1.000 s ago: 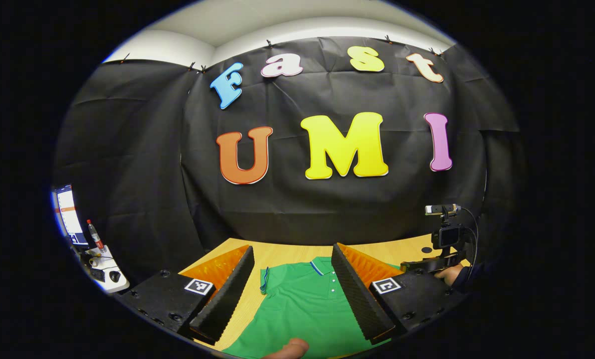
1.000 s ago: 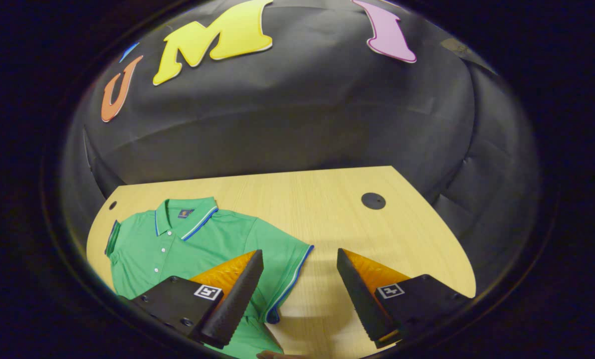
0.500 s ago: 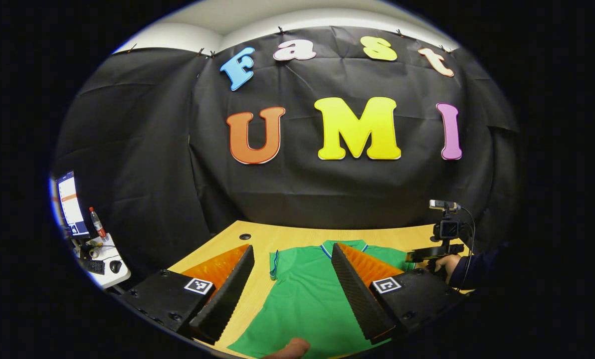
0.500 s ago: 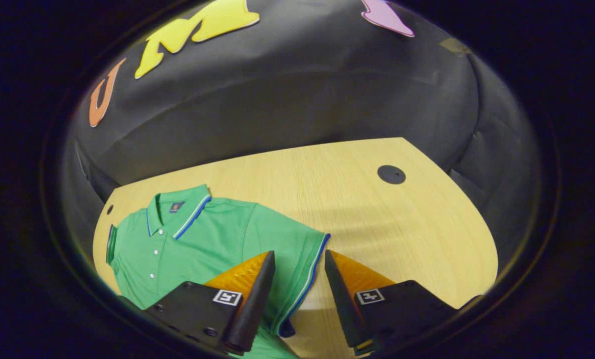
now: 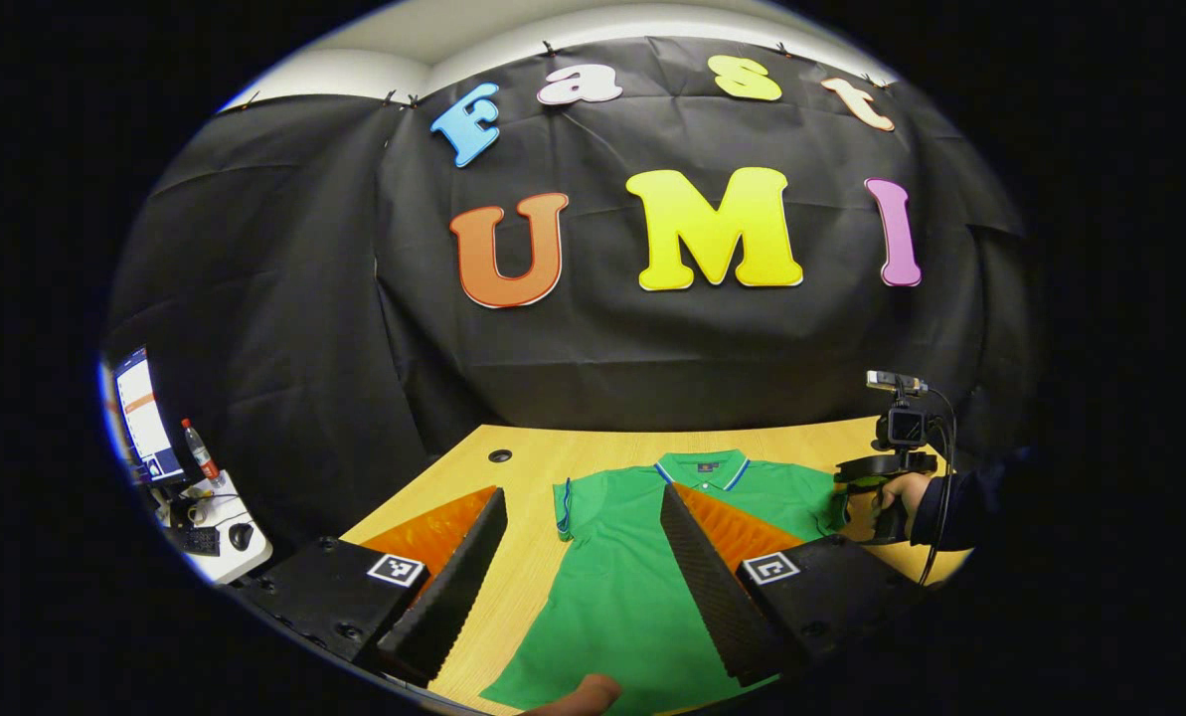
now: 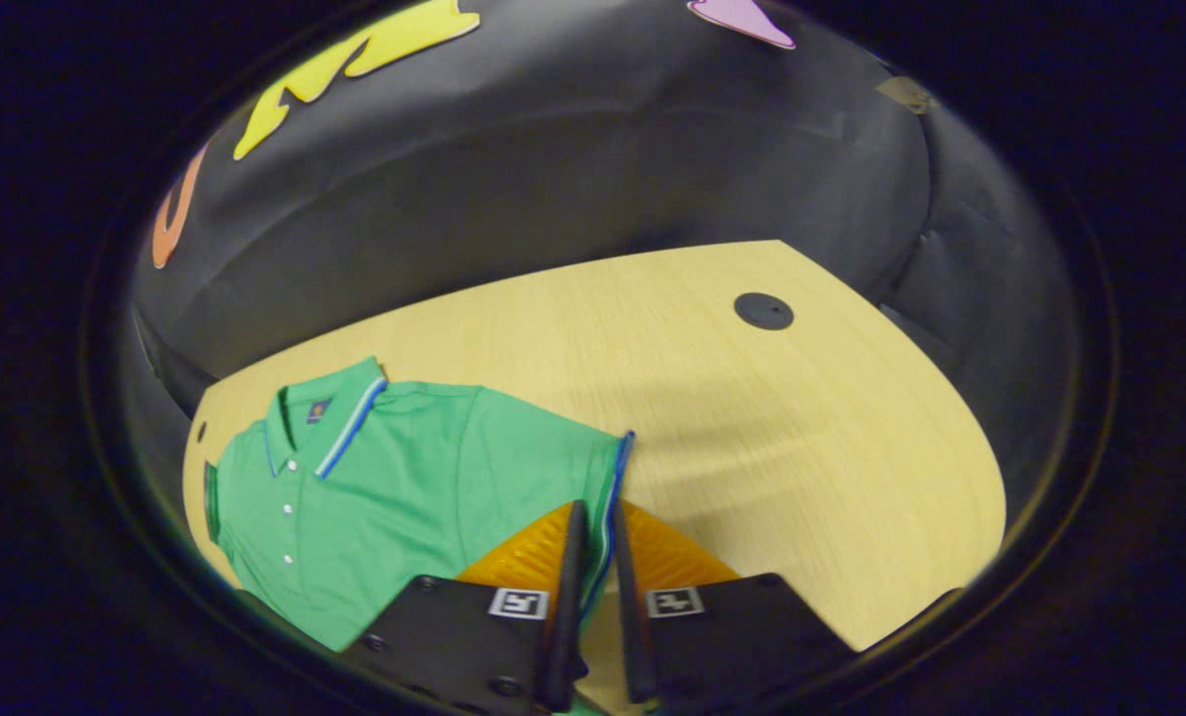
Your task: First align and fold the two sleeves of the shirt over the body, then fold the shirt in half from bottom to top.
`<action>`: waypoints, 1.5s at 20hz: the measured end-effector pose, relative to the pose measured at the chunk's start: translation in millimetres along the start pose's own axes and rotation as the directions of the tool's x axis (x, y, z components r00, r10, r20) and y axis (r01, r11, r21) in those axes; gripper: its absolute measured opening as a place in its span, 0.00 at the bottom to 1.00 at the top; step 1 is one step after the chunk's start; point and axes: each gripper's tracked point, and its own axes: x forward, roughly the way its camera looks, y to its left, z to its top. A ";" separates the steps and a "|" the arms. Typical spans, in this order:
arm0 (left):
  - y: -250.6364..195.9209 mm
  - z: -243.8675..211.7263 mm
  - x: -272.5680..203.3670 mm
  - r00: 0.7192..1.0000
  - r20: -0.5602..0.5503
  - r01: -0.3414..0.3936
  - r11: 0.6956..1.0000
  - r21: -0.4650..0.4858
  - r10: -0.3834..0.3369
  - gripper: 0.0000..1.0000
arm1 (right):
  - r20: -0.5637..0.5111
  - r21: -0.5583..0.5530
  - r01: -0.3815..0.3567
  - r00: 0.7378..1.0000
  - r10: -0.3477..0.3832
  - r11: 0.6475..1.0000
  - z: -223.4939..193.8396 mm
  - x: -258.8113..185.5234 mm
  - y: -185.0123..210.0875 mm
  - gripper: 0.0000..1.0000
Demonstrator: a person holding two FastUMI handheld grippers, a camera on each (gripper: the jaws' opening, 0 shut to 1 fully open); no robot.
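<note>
A green polo shirt with blue-trimmed collar lies flat, front up, on the wooden table. My left gripper hovers open over the shirt's lower body, its fingers straddling the left half of the chest. A fingertip of the person shows at the bottom edge. Far right in the left gripper view, a hand holds my right gripper at the shirt's right sleeve. In the right gripper view the shirt lies to the left, and my right gripper is shut on the blue-trimmed sleeve hem.
The table stretches bare to the right of the shirt, with a round black grommet near its far corner and another grommet at the far left. A side desk with a monitor and bottle stands off to the left.
My right gripper has come down over the sleeve hem and its fingers have drawn together on it. My left gripper stays open, and more of the shirt's collar has come into its view.
</note>
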 end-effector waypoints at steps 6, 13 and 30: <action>22.2 -5.5 5.2 1.000 -0.015 -0.019 0.999 0.027 0.020 1.00 | 0.008 -0.024 0.033 0.999 -0.033 0.999 0.8 -2.0 -1.6 0.08; 38.6 -10.9 6.6 0.999 -0.039 -0.029 0.999 0.044 0.030 1.00 | 0.111 -0.215 0.004 0.994 0.021 0.977 31.7 -26.9 13.0 0.08; 65.9 -25.6 -16.1 0.992 -0.083 -0.101 0.995 -0.011 0.100 1.00 | 0.039 -0.498 -0.277 0.939 0.341 0.822 -9.1 -53.7 150.0 0.08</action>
